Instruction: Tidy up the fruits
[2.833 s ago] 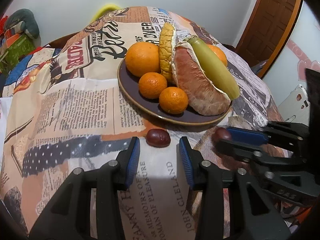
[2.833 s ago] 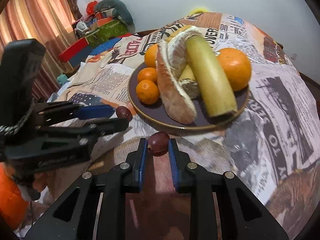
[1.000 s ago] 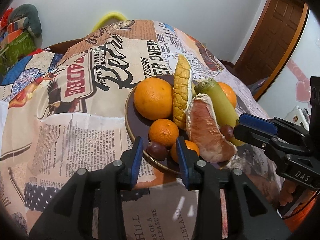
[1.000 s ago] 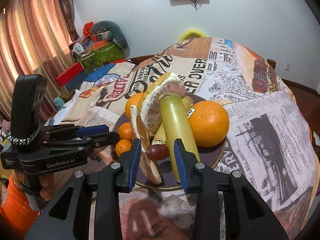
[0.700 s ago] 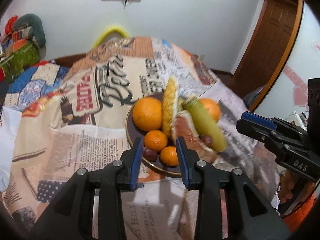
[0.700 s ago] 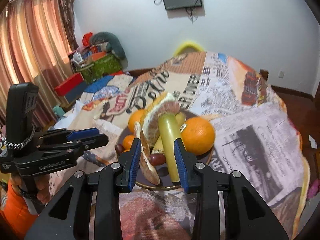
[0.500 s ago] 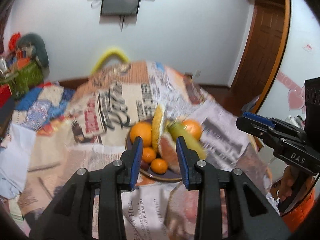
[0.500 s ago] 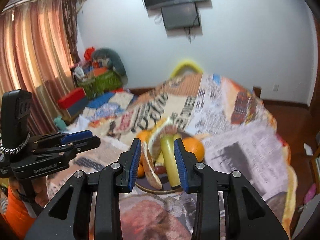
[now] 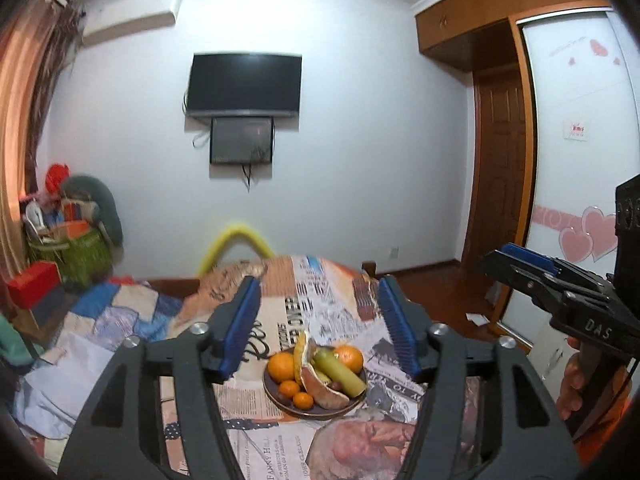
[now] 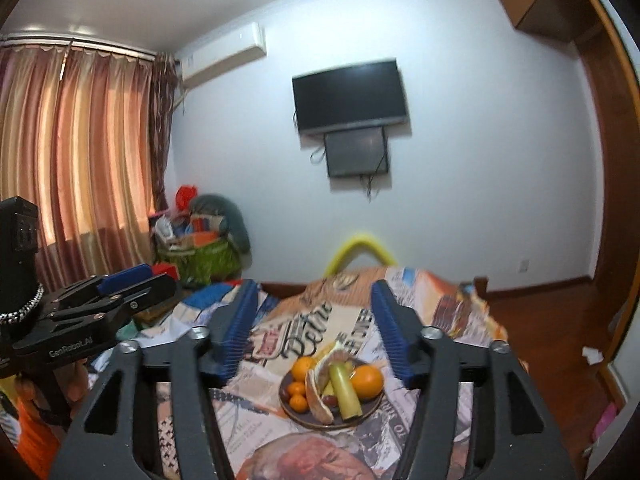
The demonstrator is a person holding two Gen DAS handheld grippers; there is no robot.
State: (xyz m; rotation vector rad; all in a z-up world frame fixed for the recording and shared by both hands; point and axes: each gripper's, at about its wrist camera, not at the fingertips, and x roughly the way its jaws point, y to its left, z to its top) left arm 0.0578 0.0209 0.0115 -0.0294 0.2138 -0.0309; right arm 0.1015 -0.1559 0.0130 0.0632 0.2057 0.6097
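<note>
We see the left gripper (image 9: 318, 328) and the right gripper (image 10: 314, 326) both held high above the worktop (image 9: 256, 446), fingers spread with nothing between them; both jaws have just been opening. The plate (image 9: 280, 398) sits well below and far from both, in the middle of the worktop, on a newspaper-print cloth (image 10: 404, 436). On the plate: a big orange (image 9: 281, 366) at left, another orange (image 9: 349, 358) at far right, two small mandarins (image 9: 289, 389) at the near left, a peeled pomelo wedge (image 9: 322, 394) and a yellow-green cucumber-like fruit (image 9: 340, 372) lying across the middle (a dark small fruit (image 10: 329, 401) tucked beside it, and one more at the plate's left edge). All fruit in view is on the plate.

Room: white far wall, a dark TV (image 9: 244, 84) mounted on it with a smaller panel below, an air conditioner (image 10: 224, 62) up left, striped curtains (image 10: 76, 152) at left, a pile of bags and boxes (image 9: 68, 240) in the far left corner, a wooden door (image 9: 500, 172) at right, a yellow arc (image 10: 362, 250) beyond the worktop's far end. In the left view a person's hand (image 9: 572, 384) grips the other tool's handle.
</note>
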